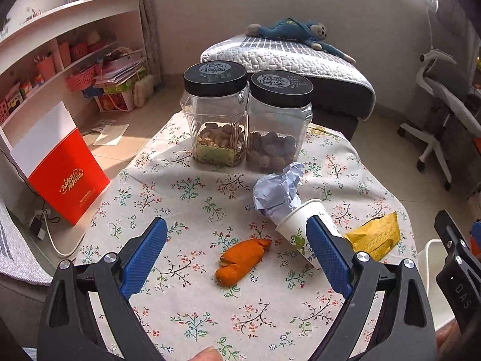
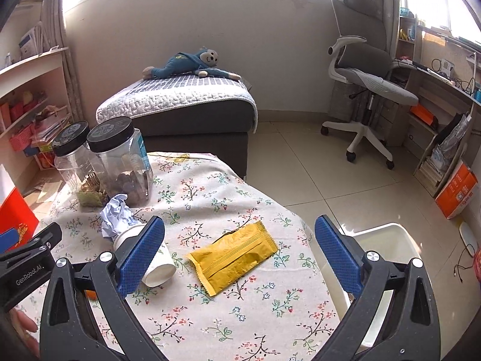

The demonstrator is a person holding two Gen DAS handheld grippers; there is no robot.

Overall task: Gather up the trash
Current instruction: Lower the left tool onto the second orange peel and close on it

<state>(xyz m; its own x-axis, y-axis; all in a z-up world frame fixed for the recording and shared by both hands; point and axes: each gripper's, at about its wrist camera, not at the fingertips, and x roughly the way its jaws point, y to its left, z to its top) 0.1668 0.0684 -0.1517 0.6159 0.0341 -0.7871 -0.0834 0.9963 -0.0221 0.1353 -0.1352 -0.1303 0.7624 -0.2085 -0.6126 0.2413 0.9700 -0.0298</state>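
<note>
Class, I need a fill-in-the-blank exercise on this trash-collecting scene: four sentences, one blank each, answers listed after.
1. The paper cup lies on its ____ on the table.
2. Crumpled paper is stuffed into the cup's ____.
3. The yellow wrapper lies in front of the ____ gripper.
4. Both jars have ____ lids.

Answers: side; mouth; right; black
</note>
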